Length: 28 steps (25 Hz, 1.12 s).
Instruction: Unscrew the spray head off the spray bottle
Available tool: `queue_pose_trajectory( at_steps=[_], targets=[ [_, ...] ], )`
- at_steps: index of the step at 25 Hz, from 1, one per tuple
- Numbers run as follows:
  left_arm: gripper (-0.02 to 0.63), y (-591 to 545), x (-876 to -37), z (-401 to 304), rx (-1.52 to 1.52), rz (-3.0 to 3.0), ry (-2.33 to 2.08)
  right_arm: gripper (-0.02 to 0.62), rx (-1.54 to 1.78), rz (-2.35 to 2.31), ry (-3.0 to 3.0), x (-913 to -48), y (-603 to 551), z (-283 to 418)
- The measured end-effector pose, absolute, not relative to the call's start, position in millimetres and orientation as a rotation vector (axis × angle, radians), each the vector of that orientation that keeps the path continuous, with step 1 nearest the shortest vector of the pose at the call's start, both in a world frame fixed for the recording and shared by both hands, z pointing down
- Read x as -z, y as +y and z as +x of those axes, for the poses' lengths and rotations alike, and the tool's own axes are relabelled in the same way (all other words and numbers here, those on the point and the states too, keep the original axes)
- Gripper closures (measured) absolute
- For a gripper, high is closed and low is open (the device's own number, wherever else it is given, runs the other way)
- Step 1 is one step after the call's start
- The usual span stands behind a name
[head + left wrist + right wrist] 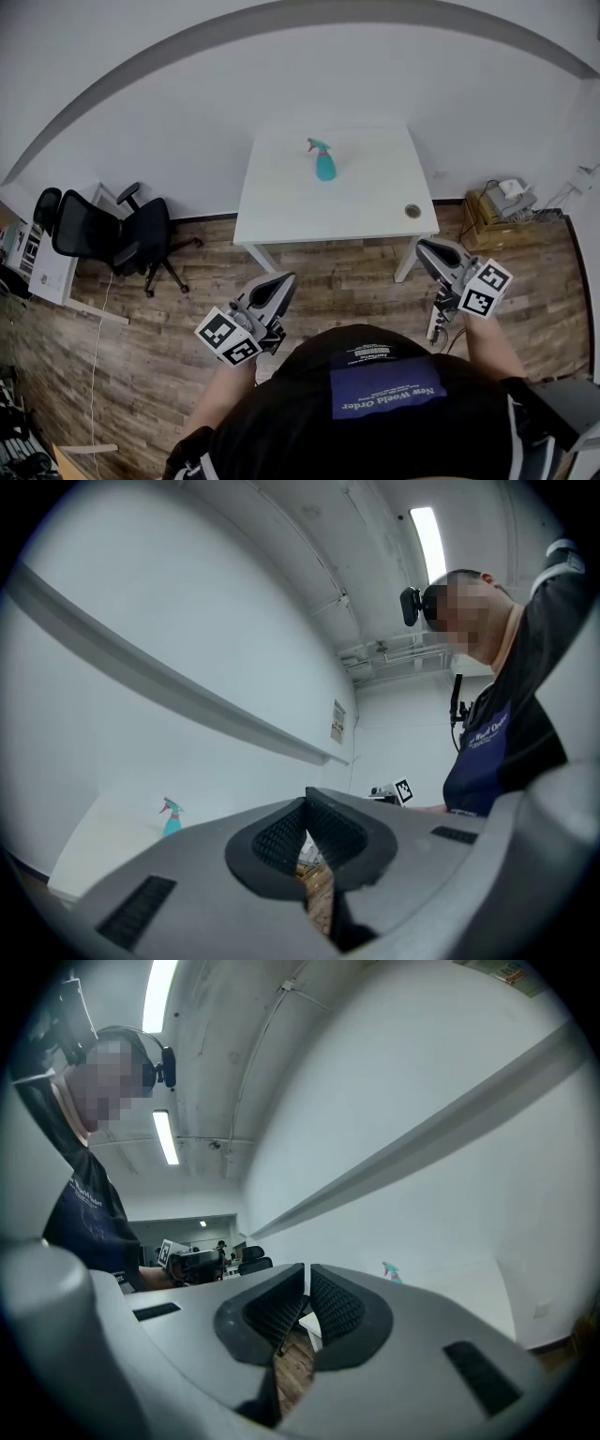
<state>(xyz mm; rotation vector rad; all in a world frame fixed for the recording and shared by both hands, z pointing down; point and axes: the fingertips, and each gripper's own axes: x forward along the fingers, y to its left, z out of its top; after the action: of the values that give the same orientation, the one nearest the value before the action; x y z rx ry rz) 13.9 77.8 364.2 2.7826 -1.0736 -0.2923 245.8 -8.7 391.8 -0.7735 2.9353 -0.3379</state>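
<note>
While I hold both tools low by my chest, the left gripper point(279, 283) and right gripper point(427, 250) each have jaws pressed together, nothing between. The teal spray bottle point(324, 165) stands upright on the white table point(281, 202), well apart from both. Its spray head point(316, 144) is too small for detail. Round item point(412, 211) at the table's corner: can't ID. My torso hides my forearms.

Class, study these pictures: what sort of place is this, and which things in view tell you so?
Probably an office or workroom: a black swivel chair on a wood-look floor, a plain white table against a bare white wall, and strip lights on the ceiling.
</note>
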Motion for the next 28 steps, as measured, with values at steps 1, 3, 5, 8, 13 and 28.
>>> queue_pose_trajectory(
  at_steps=[1, 3, 5, 8, 13, 28],
  targets=[
    [0.605, 70.9, -365.3, 13.1, 0.299, 2.784, -1.057, 0.598, 0.343, -0.790, 2.930, -392.9, -14.0, 246.0],
    [0.604, 57.4, -368.7, 9.9, 0.306, 2.794, -1.017, 0.598, 0.342, -0.821, 2.930, -394.3, -22.4, 242.3],
    [0.604, 42.5, -371.3, 0.7, 0.317, 2.808, -0.978, 0.597, 0.323, -0.851, 2.936, -393.3, -30.4, 232.7],
    [0.604, 15.2, -373.0, -24.3, 0.347, 2.823, -0.927, 0.598, 0.281, -0.906, 2.930, -385.0, -48.2, 211.2],
    [0.606, -25.3, -367.7, -73.5, 0.341, 2.872, -0.827, 0.598, 0.255, -0.990, 2.897, -368.3, -78.2, 162.0],
    [0.606, -130.7, -390.7, -186.7, 0.344, 2.813, -0.784, 0.597, 0.320, -1.049, 2.912, -376.3, -169.1, 54.7]
  ],
)
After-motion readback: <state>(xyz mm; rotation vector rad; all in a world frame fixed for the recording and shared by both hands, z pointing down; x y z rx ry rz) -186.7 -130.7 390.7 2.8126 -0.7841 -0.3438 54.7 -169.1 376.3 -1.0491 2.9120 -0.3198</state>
